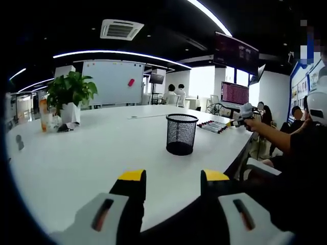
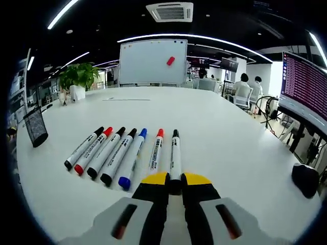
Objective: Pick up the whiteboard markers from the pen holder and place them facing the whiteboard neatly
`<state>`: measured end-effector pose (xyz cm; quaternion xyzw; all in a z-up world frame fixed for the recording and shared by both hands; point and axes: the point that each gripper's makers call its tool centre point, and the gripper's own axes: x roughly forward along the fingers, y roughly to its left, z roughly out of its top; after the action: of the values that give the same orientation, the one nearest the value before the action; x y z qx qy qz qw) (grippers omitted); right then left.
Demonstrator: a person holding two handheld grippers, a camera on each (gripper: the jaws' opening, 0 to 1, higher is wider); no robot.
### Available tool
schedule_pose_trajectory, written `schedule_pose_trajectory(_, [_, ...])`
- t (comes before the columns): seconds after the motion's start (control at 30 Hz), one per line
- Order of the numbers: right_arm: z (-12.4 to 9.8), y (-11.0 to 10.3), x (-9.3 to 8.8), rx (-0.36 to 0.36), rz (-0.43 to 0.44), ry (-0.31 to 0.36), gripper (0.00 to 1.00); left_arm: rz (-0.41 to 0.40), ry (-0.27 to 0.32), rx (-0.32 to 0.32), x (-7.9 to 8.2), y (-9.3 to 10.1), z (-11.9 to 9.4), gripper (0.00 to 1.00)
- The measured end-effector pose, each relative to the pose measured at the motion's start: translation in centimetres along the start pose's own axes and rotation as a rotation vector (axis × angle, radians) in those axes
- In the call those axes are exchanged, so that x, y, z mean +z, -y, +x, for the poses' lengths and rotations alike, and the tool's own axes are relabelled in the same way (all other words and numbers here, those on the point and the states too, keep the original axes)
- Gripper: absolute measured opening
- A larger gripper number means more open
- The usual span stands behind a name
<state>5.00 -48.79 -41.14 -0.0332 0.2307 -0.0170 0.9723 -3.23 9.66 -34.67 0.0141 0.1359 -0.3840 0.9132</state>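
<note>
Plastic markers (image 2: 117,153), light, stiff and slick, lie in a row on the table (image 2: 219,132); right gripper (image 2: 175,179) pinches the black one (image 2: 175,161) at its tail, left gripper (image 1: 171,176) released near the empty holder (image 1: 181,133).

Right tongs (image 2: 175,179) gripping black marker (image 2: 175,155) — six markers (image 2: 110,152) alongside, white table (image 2: 225,132)

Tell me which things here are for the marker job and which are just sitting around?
For the job: the seven whiteboard markers in a row, the black-capped marker in the right gripper, the mesh pen holder, the whiteboard.

Just sitting around: potted plant, ceiling air vent, monitor screen, white table.
</note>
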Motion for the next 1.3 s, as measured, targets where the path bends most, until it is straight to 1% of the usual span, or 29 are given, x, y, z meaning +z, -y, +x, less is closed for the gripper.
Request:
schedule_pose_trajectory(0.2, [0.0,-0.2,0.0,0.006,-0.014,0.006,0.13,-0.002,-0.004,-0.004,-0.2,0.1,0.1,0.44])
schedule_pose_trajectory(0.43, [-0.1,-0.3,-0.1,0.015,-0.001,0.007,0.13,-0.006,-0.008,-0.014,-0.4,0.5,0.4,0.44])
schedule_pose_trajectory(0.47, [-0.1,-0.3,-0.2,0.019,-0.001,0.004,0.14,-0.006,-0.007,-0.014,-0.4,0.4,0.4,0.44])
schedule_pose_trajectory(0.5, [-0.1,-0.2,-0.5,0.015,-0.002,-0.014,0.14,-0.006,-0.007,-0.013,-0.3,0.4,0.3,0.44])
schedule_pose_trajectory(0.53, [-0.2,-0.3,-0.2,0.018,0.000,0.000,0.14,-0.007,-0.006,-0.012,-0.3,0.4,0.3,0.44])
schedule_pose_trajectory(0.6, [-0.4,-0.4,-0.1,0.020,0.007,0.000,0.14,-0.006,-0.006,-0.010,-0.3,0.3,0.3,0.44])
schedule_pose_trajectory(0.87, [-1.2,-1.0,-0.2,0.025,0.015,0.008,0.19,-0.006,-0.006,-0.010,-0.3,0.3,0.2,0.44])
schedule_pose_trajectory(1.03, [-1.5,-0.9,-0.3,0.033,0.026,-0.007,0.23,-0.006,-0.005,-0.009,-0.3,0.3,0.2,0.44])
schedule_pose_trajectory(1.07, [-1.8,-0.6,-0.4,0.014,0.054,-0.020,0.23,-0.007,-0.004,-0.008,-0.2,0.2,0.2,0.44])
schedule_pose_trajectory(1.13, [-2.3,-0.7,0.5,0.031,0.062,0.027,0.25,-0.006,-0.002,-0.006,-0.2,0.2,0.1,0.44])
schedule_pose_trajectory(1.2, [-2.7,-0.7,0.8,0.026,0.064,0.031,0.26,-0.004,-0.002,-0.006,-0.1,0.2,0.1,0.44])
schedule_pose_trajectory(1.3, [-3.6,-1.0,1.5,0.022,0.045,0.048,0.28,-0.003,0.001,-0.007,0.0,0.3,0.1,0.44])
